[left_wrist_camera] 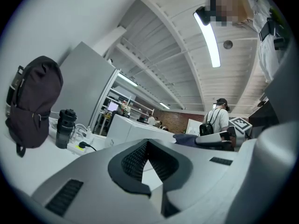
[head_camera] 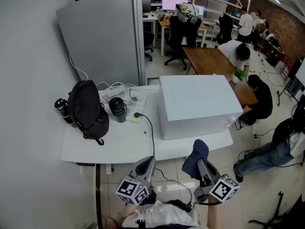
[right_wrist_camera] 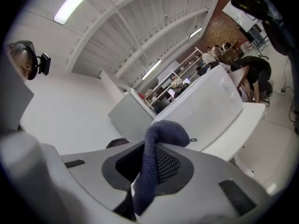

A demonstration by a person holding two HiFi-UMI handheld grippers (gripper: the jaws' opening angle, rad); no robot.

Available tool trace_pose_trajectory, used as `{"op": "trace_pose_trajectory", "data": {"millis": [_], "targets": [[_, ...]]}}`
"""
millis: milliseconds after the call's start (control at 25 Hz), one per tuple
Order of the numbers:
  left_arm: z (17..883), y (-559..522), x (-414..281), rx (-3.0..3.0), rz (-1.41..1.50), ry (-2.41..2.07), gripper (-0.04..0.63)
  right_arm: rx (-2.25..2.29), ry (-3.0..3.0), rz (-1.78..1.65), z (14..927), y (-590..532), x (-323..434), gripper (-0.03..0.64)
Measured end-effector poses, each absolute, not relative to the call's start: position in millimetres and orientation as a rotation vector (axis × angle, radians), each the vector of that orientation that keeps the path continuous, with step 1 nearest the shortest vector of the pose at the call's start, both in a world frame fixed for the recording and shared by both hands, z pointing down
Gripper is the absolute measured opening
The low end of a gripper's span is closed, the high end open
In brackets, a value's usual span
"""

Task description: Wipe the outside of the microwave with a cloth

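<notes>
An open workshop holds a smooth white worktop (head_camera: 119, 147) carrying the boxy, matte white microwave (head_camera: 198, 104), a soft black backpack (head_camera: 86, 109) and a black cylindrical bottle (head_camera: 117, 109). In front of the worktop's near edge, the right gripper (head_camera: 200, 164) pinches a dark blue knitted cloth (head_camera: 195, 154). The left gripper (head_camera: 145, 165) has its ribbed pads pressed together, empty. Both carry black-and-white marker cubes (head_camera: 131, 191).

Bright even indoor light, ceiling strip lamp (left_wrist_camera: 209, 38) glaring, soft shadows, fisheye bending, dark corners in gripper views
</notes>
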State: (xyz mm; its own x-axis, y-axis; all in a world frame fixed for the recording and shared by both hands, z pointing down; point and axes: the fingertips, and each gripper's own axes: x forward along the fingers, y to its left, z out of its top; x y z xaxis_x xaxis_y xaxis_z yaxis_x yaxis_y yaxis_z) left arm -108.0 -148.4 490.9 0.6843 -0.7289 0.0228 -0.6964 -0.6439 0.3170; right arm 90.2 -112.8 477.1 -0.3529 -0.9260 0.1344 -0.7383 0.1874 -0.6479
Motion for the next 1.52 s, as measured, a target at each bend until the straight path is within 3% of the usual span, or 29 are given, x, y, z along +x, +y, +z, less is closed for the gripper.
{"op": "trace_pose_trajectory", "data": {"millis": [320, 560, 1040, 1520], "targets": [[496.4, -31.0, 9.5, 2.563, -0.215, -1.206, -0.014, -1.483, 2.187, -0.888, 465.7, 25.6, 200.8, 0.081], [502.1, 78.6, 82.2, 2.536, -0.126, -1.173, -0.014, -1.454, 2.189, -0.981, 475.4, 96.3, 242.5, 0.081], [490.7, 173.4, 86.1, 2.541, -0.105, -1.238, -0.014, -1.429, 2.189, -1.009, 481.5, 184.2, 230.9, 0.08], [486.3, 197.2, 67.7, 2.554, -0.125, -1.243, -0.014, -1.55, 2.328, -0.899, 481.5, 212.4, 194.6, 0.074]]}}
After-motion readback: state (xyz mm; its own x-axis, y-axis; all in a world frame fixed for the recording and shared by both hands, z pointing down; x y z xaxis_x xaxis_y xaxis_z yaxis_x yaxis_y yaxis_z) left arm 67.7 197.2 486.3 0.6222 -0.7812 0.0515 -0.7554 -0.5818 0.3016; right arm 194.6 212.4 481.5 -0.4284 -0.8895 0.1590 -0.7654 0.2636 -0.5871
